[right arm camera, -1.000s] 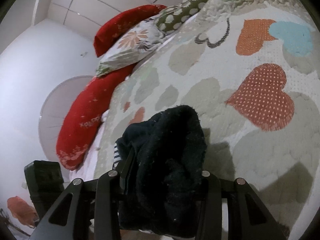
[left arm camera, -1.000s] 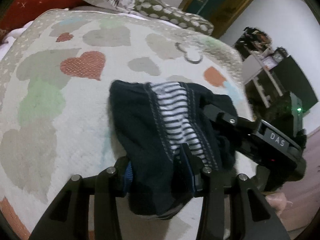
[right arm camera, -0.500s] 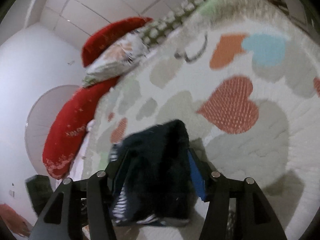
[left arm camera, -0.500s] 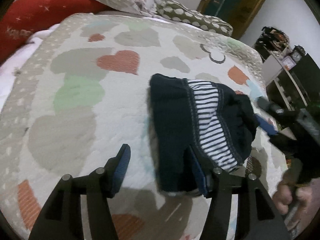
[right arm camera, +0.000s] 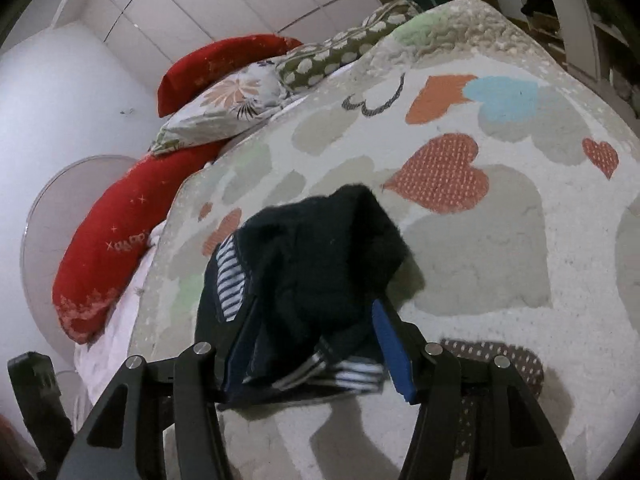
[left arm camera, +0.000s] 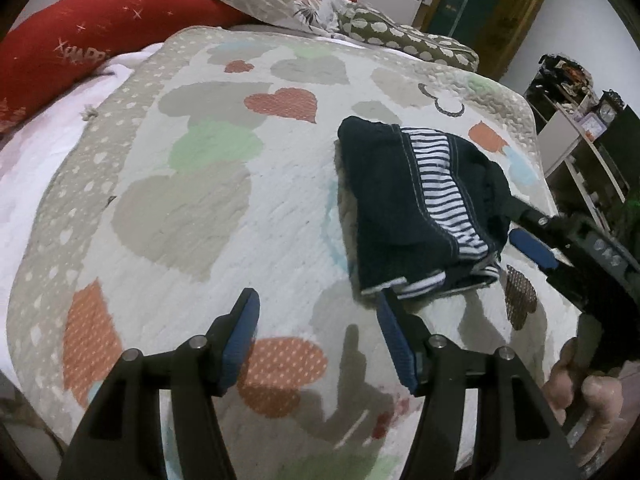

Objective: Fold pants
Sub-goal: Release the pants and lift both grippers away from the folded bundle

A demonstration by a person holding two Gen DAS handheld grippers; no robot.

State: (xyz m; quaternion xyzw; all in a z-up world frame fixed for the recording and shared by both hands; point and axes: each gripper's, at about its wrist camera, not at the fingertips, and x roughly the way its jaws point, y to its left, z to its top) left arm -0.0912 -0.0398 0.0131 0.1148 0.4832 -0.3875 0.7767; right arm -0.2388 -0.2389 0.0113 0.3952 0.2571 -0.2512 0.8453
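Observation:
The dark navy pants [left arm camera: 420,204], folded into a small bundle with a striped lining showing, lie on the heart-patterned quilt [left arm camera: 192,208]. My left gripper [left arm camera: 318,308] hovers open just short of the bundle's near left corner, with nothing between its blue pads. In the right wrist view the pants [right arm camera: 312,272] fill the gap of my right gripper [right arm camera: 310,320]. That gripper is open: its right pad [right arm camera: 390,344] stands beside the cloth and its left finger is partly hidden behind it. From the left wrist view the right gripper [left arm camera: 520,228] sits at the bundle's right edge.
Red bolsters [left arm camera: 100,36], a floral pillow [left arm camera: 276,0] and a spotted pillow [left arm camera: 400,36] line the head of the bed. Shelves with clutter [left arm camera: 576,120] stand past the bed's right edge. A person's hand [left arm camera: 588,396] holds the right gripper.
Both grippers were shut on the pants a second ago. Both have since opened and drawn back, and the folded bundle now rests on the quilt.

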